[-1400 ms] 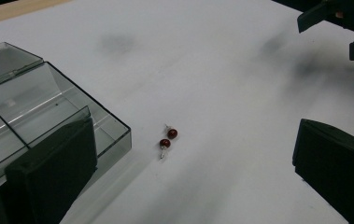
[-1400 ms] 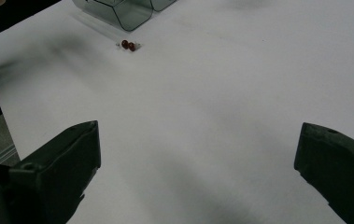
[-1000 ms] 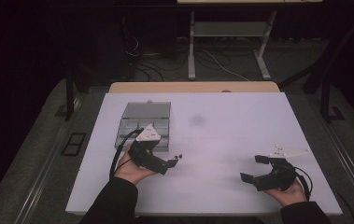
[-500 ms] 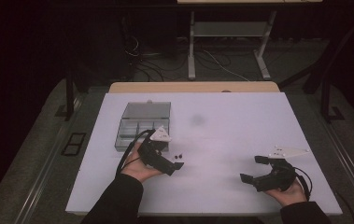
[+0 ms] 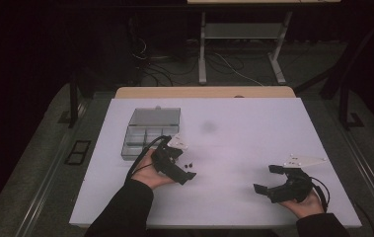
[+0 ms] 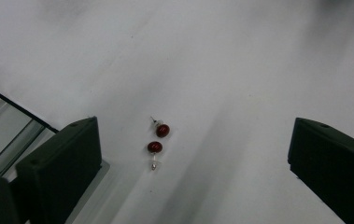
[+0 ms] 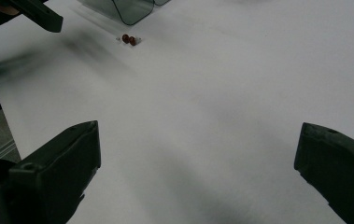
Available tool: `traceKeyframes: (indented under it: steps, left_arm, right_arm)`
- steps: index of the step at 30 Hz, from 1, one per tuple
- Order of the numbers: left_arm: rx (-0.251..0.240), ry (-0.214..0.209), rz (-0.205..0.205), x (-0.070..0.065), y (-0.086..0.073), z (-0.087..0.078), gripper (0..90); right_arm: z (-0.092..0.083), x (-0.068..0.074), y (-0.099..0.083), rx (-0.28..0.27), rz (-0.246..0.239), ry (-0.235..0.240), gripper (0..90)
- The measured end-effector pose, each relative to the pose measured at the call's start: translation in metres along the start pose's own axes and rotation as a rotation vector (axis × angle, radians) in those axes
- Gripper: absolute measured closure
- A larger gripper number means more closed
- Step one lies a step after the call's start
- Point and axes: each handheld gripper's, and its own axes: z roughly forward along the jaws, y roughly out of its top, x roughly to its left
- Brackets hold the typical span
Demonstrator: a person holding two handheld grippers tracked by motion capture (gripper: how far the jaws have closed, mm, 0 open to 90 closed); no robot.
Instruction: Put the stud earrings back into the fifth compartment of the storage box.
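Two small red stud earrings [image 6: 162,130] [image 6: 154,147] lie side by side on the white table [image 5: 253,143], just right of a clear compartment box [image 5: 151,132]. In the high view the earrings [image 5: 189,164] are tiny dark specks beside my left gripper [image 5: 182,165]. The left gripper [image 6: 191,140] hovers over them, open, with the pair between its jaws and nearer the left one. My right gripper [image 5: 268,178] rests near the front right of the table, open and holding nothing. In the right gripper view [image 7: 198,135] the earrings [image 7: 129,39] show far off.
The box [image 6: 2,126] edge lies close behind the left jaw. The box's lid [image 5: 155,116] is open, standing toward the far side. A wooden strip [image 5: 204,92] borders the table's far edge, with table legs and cables on the floor beyond.
My left gripper has moved a little right and toward the front, away from the box and over the earrings. The right gripper has stayed put.
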Motion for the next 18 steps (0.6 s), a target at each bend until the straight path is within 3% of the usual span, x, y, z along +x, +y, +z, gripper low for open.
traceKeyframes:
  steps: [18]
  left_arm:
    - [0.106, -0.008, 0.055, 0.005, -0.004, 0.018, 20.2]
  right_arm:
    - [0.001, 0.0, -0.001, 0.006, -0.003, 0.005, 0.3]
